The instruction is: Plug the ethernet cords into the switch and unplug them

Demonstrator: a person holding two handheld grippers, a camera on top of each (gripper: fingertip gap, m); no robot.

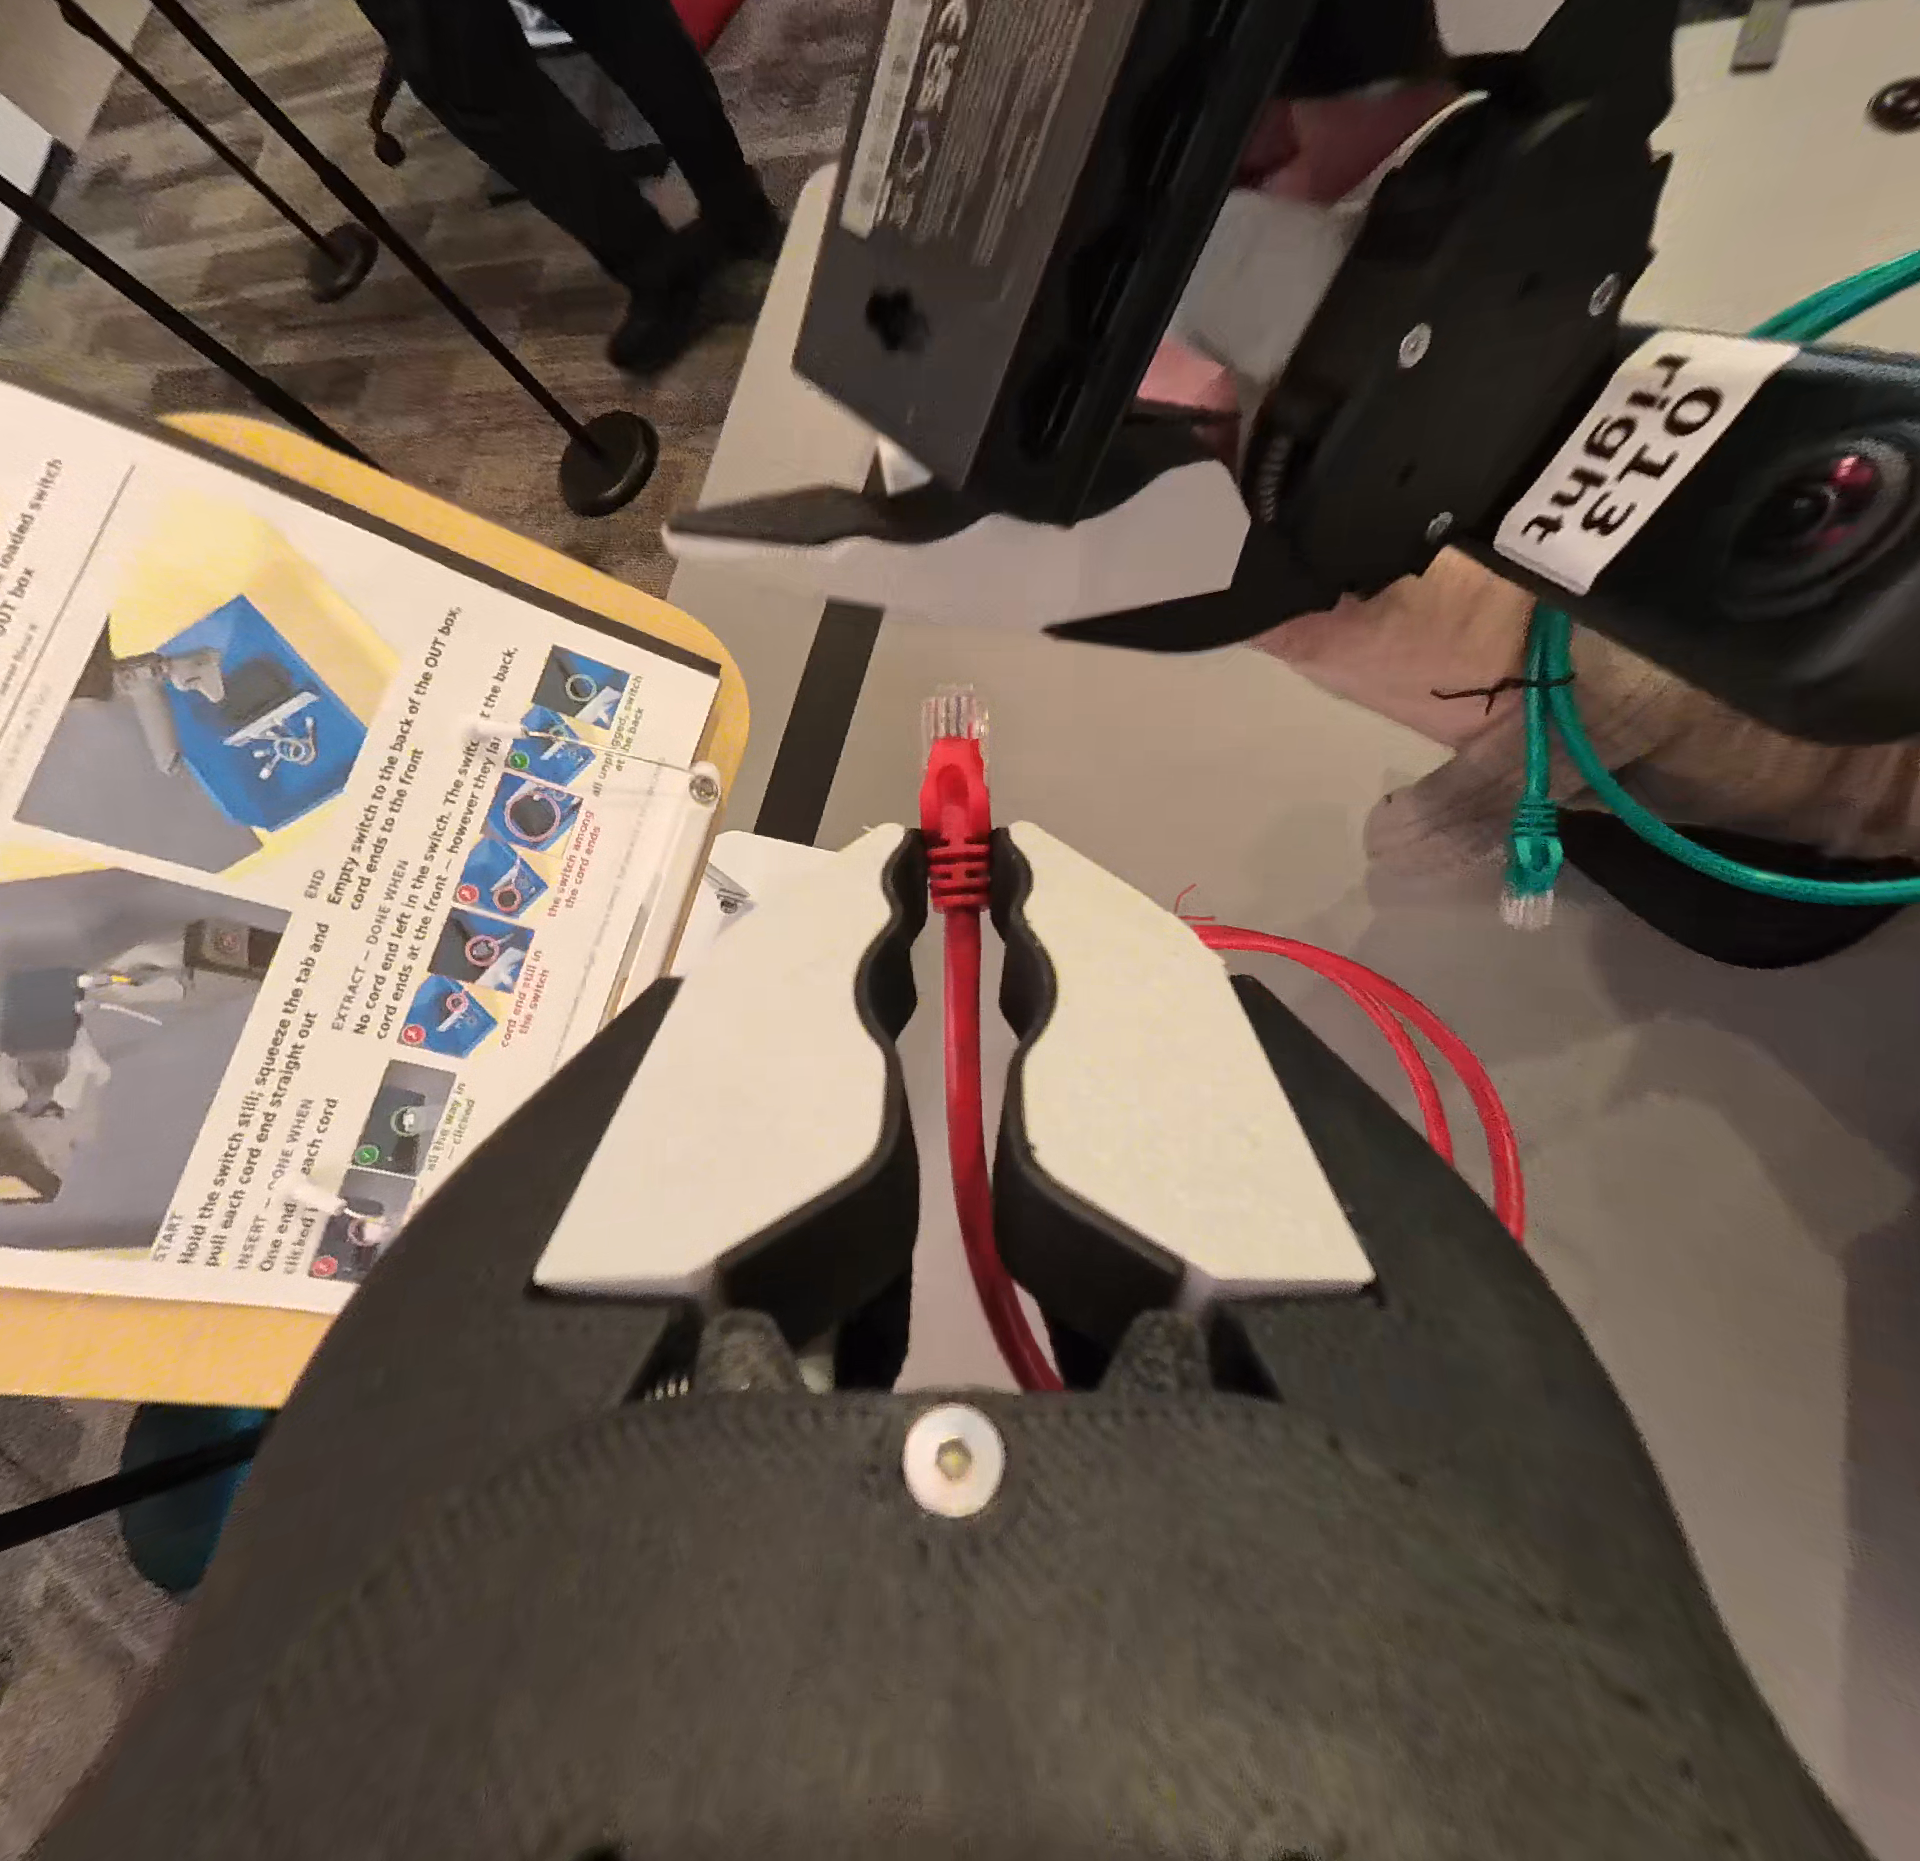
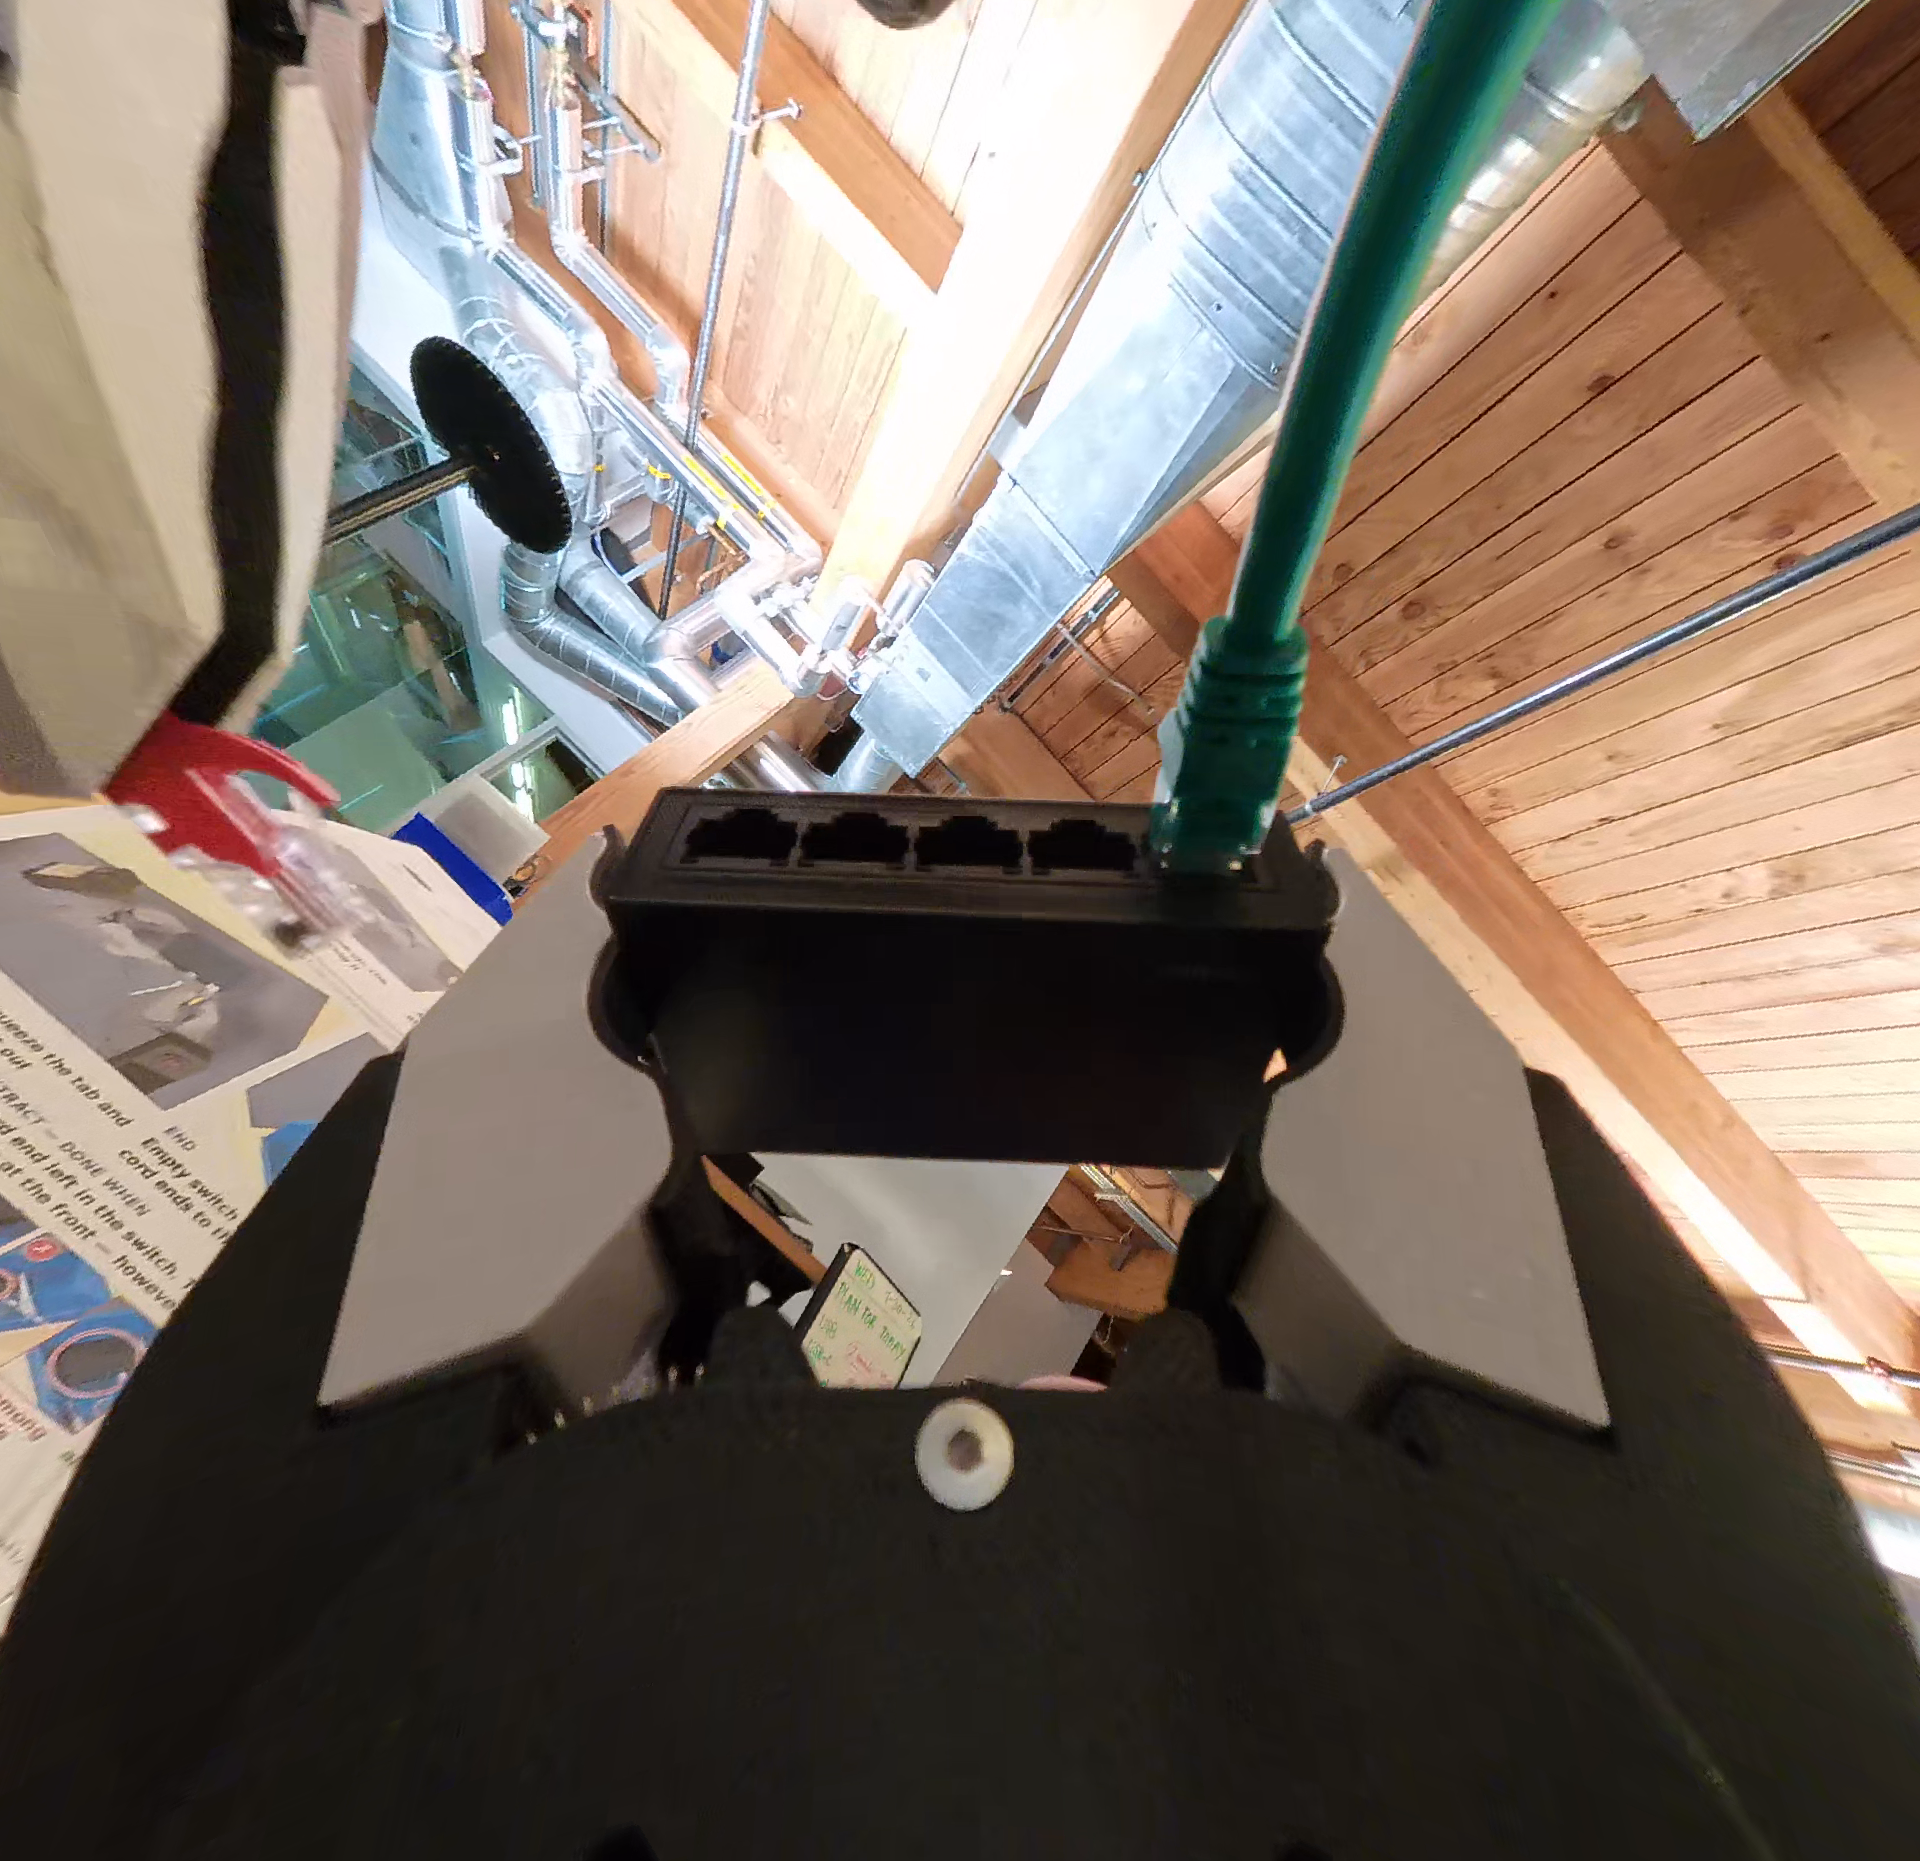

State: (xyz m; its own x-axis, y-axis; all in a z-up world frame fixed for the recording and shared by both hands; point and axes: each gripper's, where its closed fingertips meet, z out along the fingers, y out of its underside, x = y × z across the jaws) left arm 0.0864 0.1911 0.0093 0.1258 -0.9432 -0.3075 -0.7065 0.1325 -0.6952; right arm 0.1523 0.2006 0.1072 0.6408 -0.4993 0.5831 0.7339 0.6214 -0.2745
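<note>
Green cord (image 2: 1236, 710) in switch (image 2: 961, 938) — four ports empty

Printed text covers the instruction sheet (image 1: 343, 876), a white label (image 1: 1621, 461) wraps the right tool, markings line the switch (image 1: 935, 149), handwriting fills a whiteboard (image 2: 862, 1333).

Bright indoor light (blurred, fisheye-bent edges)

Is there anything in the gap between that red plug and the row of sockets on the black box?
Nothing. In the right wrist view, only open air separates the red plug from the switch, whose four nearest sockets sit empty.
</note>
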